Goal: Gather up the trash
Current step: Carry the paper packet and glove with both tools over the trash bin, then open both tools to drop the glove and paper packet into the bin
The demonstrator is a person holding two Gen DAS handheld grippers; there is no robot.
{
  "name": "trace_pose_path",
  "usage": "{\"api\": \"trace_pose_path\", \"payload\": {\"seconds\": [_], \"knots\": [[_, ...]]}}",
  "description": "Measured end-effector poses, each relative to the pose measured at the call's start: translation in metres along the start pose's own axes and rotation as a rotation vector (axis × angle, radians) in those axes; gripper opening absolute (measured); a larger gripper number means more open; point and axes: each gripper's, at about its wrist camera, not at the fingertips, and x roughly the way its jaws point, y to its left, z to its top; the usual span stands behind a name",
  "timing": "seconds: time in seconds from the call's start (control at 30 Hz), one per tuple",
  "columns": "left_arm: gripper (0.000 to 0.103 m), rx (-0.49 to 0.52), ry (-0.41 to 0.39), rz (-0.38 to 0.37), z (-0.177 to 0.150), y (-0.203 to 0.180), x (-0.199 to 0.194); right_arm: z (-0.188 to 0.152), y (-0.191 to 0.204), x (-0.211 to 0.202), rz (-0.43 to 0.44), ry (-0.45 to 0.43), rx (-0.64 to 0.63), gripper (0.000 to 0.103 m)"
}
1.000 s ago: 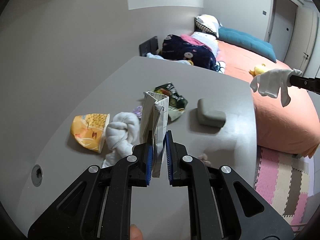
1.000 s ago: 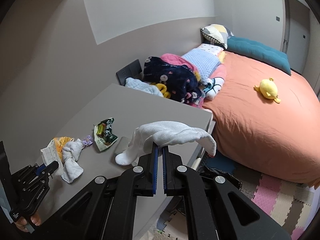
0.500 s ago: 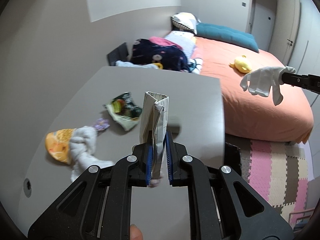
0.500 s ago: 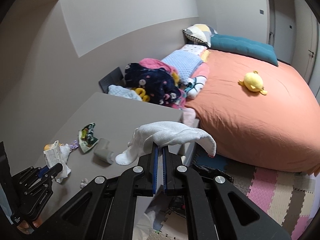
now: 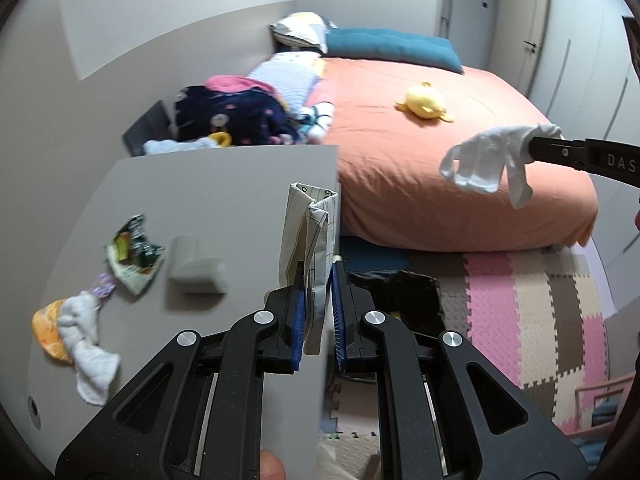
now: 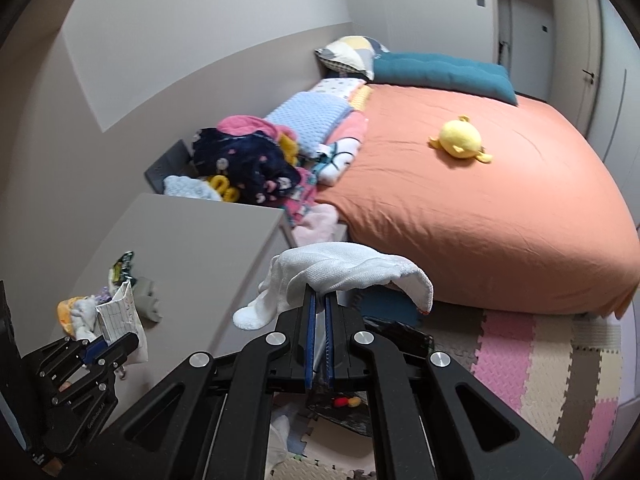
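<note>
1. Gripping a folded paper carton [image 5: 306, 236] in the left gripper [image 5: 318, 320], pads pressed on its lower end, long axis standing upright toward 12 o'clock.
2. Hanging over the table [image 5: 224, 184] edge, with a black bin [image 5: 404, 296] on the floor just past the carton, toward 1 o'clock in the left wrist view. Judging this the likely drop spot.
3. Pinching a white cloth [image 6: 340, 272] in the right gripper [image 6: 318, 308], pads nearly together, cloth draping to both sides at 9 and 3 o'clock.
4. Showing the same bin [image 6: 396, 334] just beyond the right fingertips in the right wrist view, so both grippers seem near it; cannot tell which is nearer.
5. Showing only dark lining and a hint of yellow inside the bin; contents otherwise unclear.
6. Lying on the table toward 9 to 10 o'clock of the left gripper: a green wrapper [image 5: 134, 256], a grey block [image 5: 196, 270], an orange bag [image 5: 50, 326] touching a knotted white rag [image 5: 88, 340].
7. Sitting well apart at 12 to 1 o'clock, an orange bed [image 5: 440, 168] with a yellow plush [image 5: 424, 104].
</note>
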Motion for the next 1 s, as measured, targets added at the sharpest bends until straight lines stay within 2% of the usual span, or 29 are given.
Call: {"api": "trace_pose_path", "payload": {"seconds": [0.23,0.5,0.83,0.87,0.93,0.97,1.0], "knots": [[0.011,0.05,0.039,-0.055,0.006,-0.034,0.02,-0.004,-0.035,0.005,-0.037,0.021,0.04,0.005],[0.011,0.103,0.091,-0.107,0.008,-0.07,0.043,-0.012,-0.066,0.028,-0.098,0.095,0.073,0.005],[0.011,0.1,0.139,-0.095,0.009,-0.077,0.067,-0.018,-0.082,0.077,-0.148,0.218,0.079,0.005],[0.011,0.097,0.145,-0.097,0.01,-0.077,0.069,-0.019,-0.083,0.084,-0.156,0.25,0.081,0.009],[0.011,0.081,0.167,-0.105,0.012,-0.075,0.074,-0.019,-0.087,0.091,-0.176,0.279,0.102,0.03],[0.011,0.075,0.174,-0.109,0.011,-0.076,0.075,-0.019,-0.09,0.093,-0.201,0.281,0.111,0.05],[0.011,0.07,0.179,-0.113,0.011,-0.076,0.076,-0.019,-0.09,0.092,-0.215,0.269,0.111,0.053]]}}
